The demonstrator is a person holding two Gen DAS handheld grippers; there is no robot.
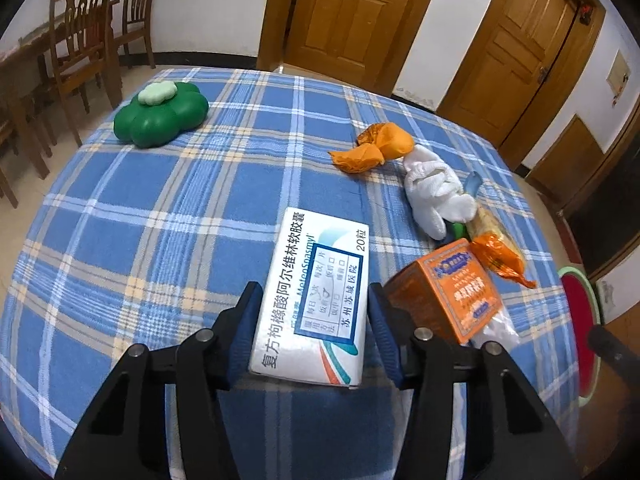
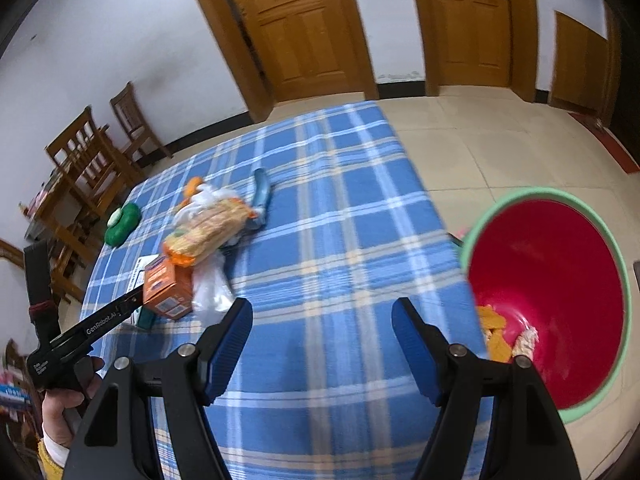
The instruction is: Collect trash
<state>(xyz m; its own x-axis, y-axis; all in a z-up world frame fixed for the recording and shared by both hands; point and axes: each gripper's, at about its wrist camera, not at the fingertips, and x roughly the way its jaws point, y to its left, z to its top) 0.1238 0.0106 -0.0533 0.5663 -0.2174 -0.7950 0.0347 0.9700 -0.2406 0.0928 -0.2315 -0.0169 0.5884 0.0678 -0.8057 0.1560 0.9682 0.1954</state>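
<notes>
The left gripper (image 1: 310, 300) straddles a white medicine box (image 1: 314, 300) on the desk (image 1: 160, 208), not visibly clamped. The right gripper (image 2: 322, 316) gapes empty; the red bin (image 2: 548, 312) waits at three o'clock. Squeeze squarely before lifting.

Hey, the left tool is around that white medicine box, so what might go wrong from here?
The left tool straddles the white medicine box with its jaws open, so closing off-centre might twist the box. The orange box sits close beside the right finger and could get nudged. The red bin stands on the floor past the table edge, so a loose grip might drop the box short.
</notes>
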